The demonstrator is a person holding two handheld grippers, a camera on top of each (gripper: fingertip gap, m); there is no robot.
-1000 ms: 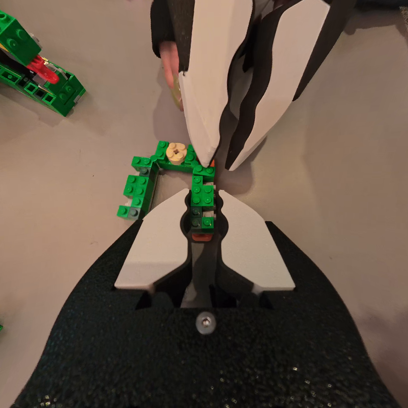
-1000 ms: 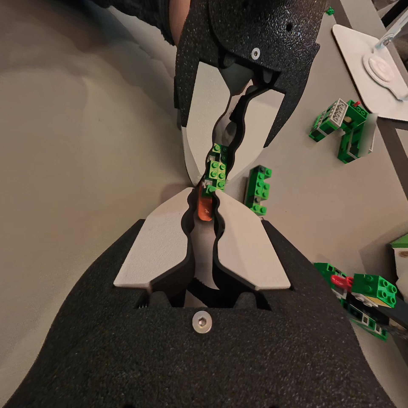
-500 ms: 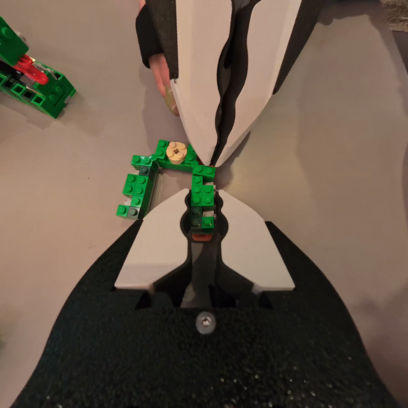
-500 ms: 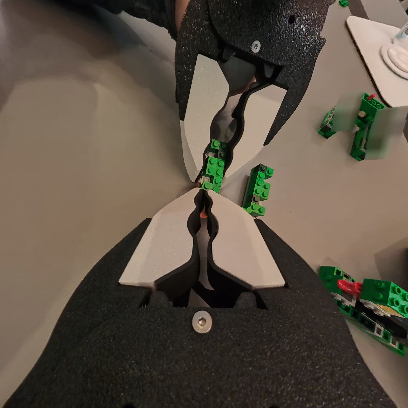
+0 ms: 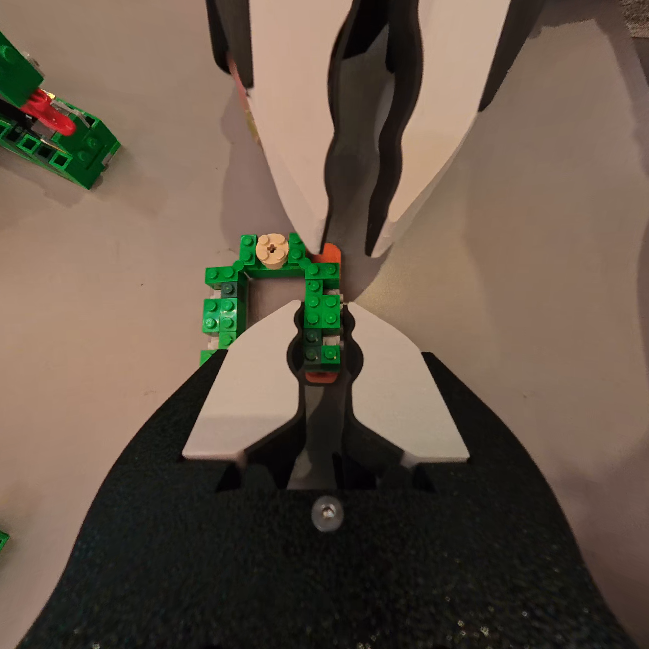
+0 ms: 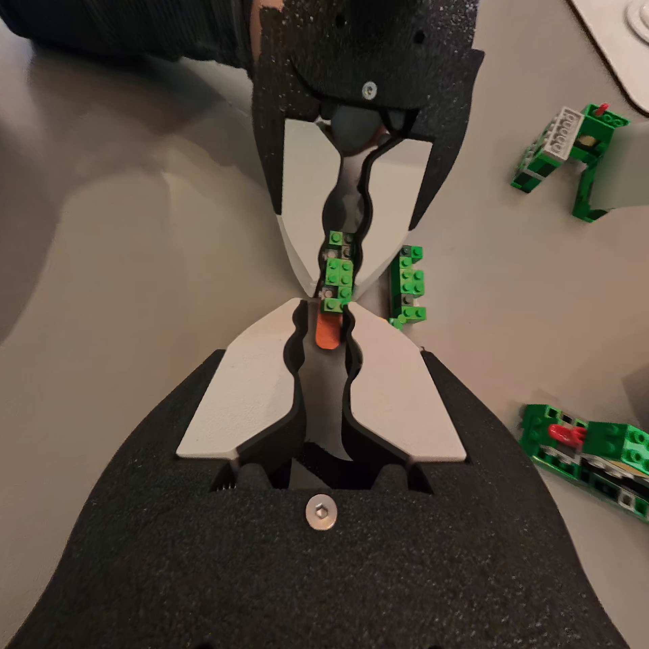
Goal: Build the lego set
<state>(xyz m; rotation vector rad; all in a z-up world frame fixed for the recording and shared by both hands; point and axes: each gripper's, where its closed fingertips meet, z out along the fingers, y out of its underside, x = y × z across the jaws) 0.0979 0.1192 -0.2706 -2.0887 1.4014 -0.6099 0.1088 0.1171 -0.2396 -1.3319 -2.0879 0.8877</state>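
The left gripper [image 5: 322, 309] has its fingers clamped on one leg of the green lego frame [image 5: 277, 270], which rests on the grey tabletop [image 5: 526, 281]. Facing it, the right gripper [image 6: 323, 310] holds its fingers apart around the orange piece [image 6: 328, 332] at that leg's end. Another green lego build [image 5: 52, 140] lies well apart.

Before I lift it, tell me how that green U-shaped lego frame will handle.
The green lego frame probably feels light and stiff, but its thin stacked arms may snap apart under twisting. The left gripper clamps one arm only, so the free arm could sag or detach.
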